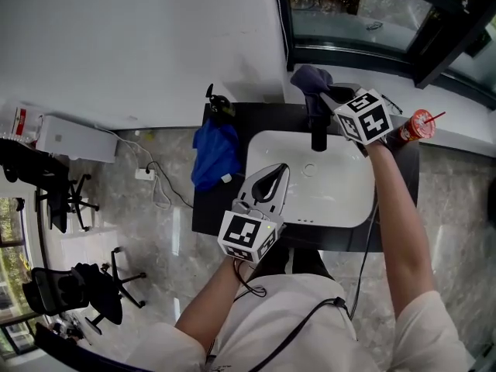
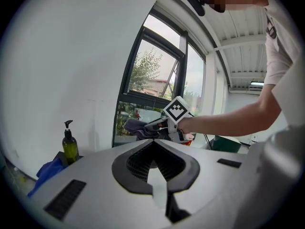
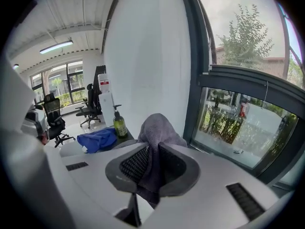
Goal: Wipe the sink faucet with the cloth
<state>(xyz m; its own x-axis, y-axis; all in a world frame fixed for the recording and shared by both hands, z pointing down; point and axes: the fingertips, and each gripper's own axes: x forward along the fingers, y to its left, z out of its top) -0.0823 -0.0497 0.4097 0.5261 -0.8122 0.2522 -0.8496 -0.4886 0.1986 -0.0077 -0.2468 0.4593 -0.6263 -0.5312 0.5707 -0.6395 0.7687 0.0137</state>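
A black faucet (image 1: 318, 132) stands at the back of the white sink (image 1: 341, 208). My right gripper (image 1: 324, 97) is shut on a grey cloth (image 1: 309, 77) and holds it right above the faucet's top; whether cloth and faucet touch I cannot tell. In the right gripper view the cloth (image 3: 159, 128) bulges up between the pads and hides the faucet. My left gripper (image 1: 280, 170) hovers over the sink's left rim, its jaws closed with nothing in them. From the left gripper (image 2: 153, 143) I see the right gripper (image 2: 159, 124) and cloth (image 2: 135, 127) ahead.
A blue cloth (image 1: 215, 153) lies on the black counter (image 1: 209, 215) left of the sink, with a soap bottle (image 1: 218, 103) behind it. A red drink cup (image 1: 417, 125) stands at the counter's right. A dark-framed window (image 1: 372, 22) runs behind the faucet.
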